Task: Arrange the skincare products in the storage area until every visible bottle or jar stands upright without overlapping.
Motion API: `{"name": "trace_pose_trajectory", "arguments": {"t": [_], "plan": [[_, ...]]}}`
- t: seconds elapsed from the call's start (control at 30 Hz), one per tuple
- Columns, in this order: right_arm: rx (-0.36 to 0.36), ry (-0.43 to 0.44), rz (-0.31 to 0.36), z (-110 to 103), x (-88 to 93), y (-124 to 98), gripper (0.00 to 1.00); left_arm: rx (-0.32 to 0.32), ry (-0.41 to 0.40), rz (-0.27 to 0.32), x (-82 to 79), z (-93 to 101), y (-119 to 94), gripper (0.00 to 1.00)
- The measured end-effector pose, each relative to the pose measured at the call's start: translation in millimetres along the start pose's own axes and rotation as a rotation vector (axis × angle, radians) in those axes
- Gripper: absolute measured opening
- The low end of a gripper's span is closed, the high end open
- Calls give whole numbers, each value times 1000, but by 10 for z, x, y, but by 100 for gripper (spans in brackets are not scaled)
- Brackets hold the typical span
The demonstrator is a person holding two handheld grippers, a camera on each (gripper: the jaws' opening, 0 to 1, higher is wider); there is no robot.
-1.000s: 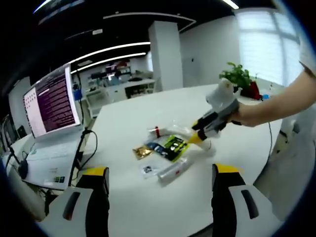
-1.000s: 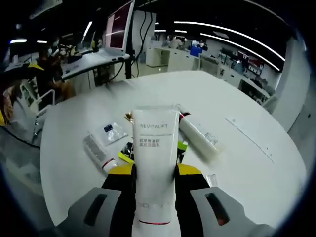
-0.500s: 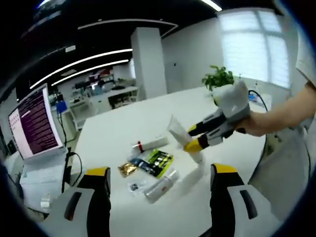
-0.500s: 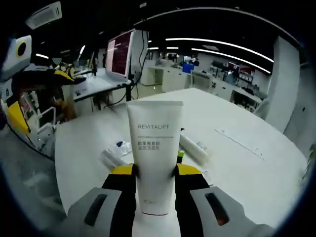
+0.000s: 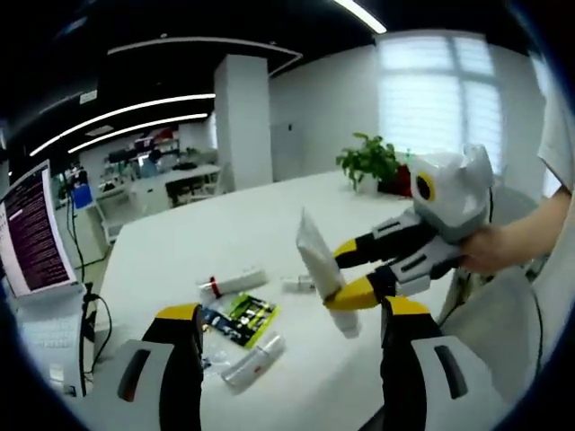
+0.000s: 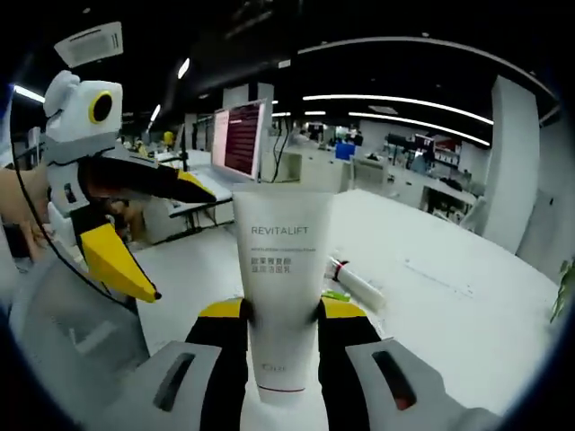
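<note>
My right gripper [image 6: 280,314] clamps the white Revitalift tube [image 6: 280,292] near its cap end, lifted clear of the table [image 5: 269,242] so I can stand it upright. My left gripper [image 5: 280,368] hangs with jaws spread, empty, above the remaining tubes and sachets [image 5: 238,319] lying flat.

"REVITALIFT" stands in grey capitals near the top of the white tube [image 6: 282,296] clamped between the right gripper [image 6: 280,316] jaws — the small lines printed just beneath it are too fine to read. The monitor [image 6: 243,139] beyond the tube carries rows of text — illegible.
</note>
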State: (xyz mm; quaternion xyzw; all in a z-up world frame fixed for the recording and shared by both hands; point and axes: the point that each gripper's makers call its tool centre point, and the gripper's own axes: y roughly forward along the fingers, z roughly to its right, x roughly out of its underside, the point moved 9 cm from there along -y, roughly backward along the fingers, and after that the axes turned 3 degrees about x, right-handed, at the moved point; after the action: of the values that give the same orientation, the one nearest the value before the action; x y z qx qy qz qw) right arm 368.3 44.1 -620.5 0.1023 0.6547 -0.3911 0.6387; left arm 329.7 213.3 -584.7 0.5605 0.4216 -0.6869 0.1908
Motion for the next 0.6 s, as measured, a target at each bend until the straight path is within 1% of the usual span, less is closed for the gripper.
{"name": "trace_pose_trajectory", "arguments": {"t": [0.1,0.17,0.27,0.33,0.37,0.4,0.47,0.53,0.6], "plan": [[-15,-9,8,-93,-32,-29,29,12,-36,12,-14,15,9,74],[-27,-25,9,-161,-49,-39,29,18,-52,22,-28,44,12,73],[-48,-23,18,-259,-86,-61,29,30,-65,23,-28,88,25,72],[-64,-34,27,-330,-105,-68,29,51,-70,14,-14,116,32,70],[-66,-39,20,-360,-98,-76,29,70,-100,20,-9,145,36,69],[-70,-49,26,-398,-103,-83,29,62,-93,17,-7,140,32,68],[-77,-64,33,-426,-113,-86,29,69,-93,17,-1,155,32,67],[-84,-90,32,-486,-124,-107,29,88,-112,30,-11,183,28,66],[-85,-93,33,-508,-135,-119,29,92,-123,40,-21,189,23,63]]}}
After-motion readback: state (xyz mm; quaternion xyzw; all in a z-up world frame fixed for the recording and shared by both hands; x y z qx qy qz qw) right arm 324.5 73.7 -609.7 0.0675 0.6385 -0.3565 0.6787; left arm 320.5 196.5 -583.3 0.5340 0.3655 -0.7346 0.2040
